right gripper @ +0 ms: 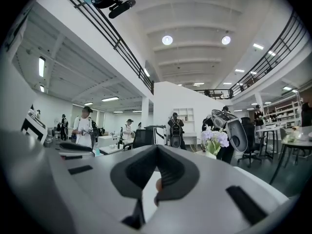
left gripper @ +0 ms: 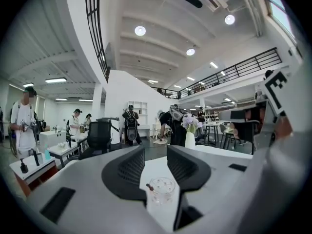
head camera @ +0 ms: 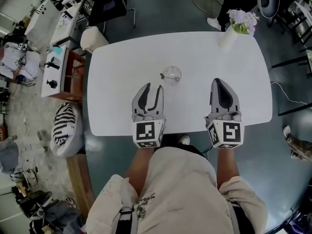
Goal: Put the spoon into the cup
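Head view puts the clear cup (head camera: 171, 75) mid-way across the white table (head camera: 117, 72), at 1 o'clock from the left gripper (head camera: 154, 87), whose 2 jaws stand spread and empty. The right gripper (head camera: 220, 82), at 4 o'clock from the cup, has its jaws pressed together. The spoon (head camera: 162, 75) shows at the cup's 9 o'clock rim, inside or just beside I cannot tell. If it is outside, pinch its handle gently, since the light cup would probably tip easily.

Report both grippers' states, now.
Left gripper: open, empty; the cup stands just beyond its tips.
Right gripper: shut, with nothing clearly held.
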### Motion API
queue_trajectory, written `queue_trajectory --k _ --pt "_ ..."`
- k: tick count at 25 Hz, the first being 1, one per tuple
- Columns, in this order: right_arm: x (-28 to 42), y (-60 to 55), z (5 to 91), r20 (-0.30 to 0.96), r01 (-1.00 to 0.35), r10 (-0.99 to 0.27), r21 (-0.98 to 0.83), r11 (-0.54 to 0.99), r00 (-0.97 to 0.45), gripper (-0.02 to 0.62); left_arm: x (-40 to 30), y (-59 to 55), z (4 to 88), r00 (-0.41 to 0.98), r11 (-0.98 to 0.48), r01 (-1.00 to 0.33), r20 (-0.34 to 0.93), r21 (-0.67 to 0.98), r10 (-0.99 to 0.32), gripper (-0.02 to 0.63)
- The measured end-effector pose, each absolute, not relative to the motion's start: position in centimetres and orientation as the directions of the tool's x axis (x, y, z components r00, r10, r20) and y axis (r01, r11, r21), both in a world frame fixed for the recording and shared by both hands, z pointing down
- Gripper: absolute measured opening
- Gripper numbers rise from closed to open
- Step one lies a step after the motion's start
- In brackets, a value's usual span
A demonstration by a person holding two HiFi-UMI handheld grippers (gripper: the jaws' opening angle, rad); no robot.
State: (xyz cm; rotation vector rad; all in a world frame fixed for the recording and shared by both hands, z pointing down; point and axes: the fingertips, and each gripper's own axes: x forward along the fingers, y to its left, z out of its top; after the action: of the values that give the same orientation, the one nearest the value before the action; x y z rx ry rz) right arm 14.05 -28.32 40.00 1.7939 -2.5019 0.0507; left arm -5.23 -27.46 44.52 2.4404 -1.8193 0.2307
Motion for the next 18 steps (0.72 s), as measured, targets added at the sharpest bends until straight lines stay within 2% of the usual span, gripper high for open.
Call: queue_trajectory --k 5,8,14,18 --pt "16.4 -26.0 37.2 -0.007 -0.959 -0.959 0.019 0.282 -0.282 -0.012 -4.4 -24.6 39.3 0.278 -0.284 -0.950 0.059 -0.129 -0.959 0.138" --pt "17.1 -24.9 36.1 -0.039 -0.961 -0.960 0.028 0.275 -0.275 -0.012 -4.0 -23.2 36.9 0.280 -0.276 -0.953 -0.011 -0.128 -0.960 0.132" --pt "17.6 -23.7 35.6 -0.067 -0.961 -0.959 0.032 0.275 -0.276 -0.012 -3.7 -21.6 35.7 0.273 -0.265 -0.952 -0.032 -0.154 -0.962 0.104" --pt "17.1 -23.3 35.3 -0.071 -0.957 -0.955 0.040 0.286 -0.289 -0.012 -3.9 -21.0 35.2 0.269 -0.260 -0.955 -0.041 -0.145 -0.962 0.052"
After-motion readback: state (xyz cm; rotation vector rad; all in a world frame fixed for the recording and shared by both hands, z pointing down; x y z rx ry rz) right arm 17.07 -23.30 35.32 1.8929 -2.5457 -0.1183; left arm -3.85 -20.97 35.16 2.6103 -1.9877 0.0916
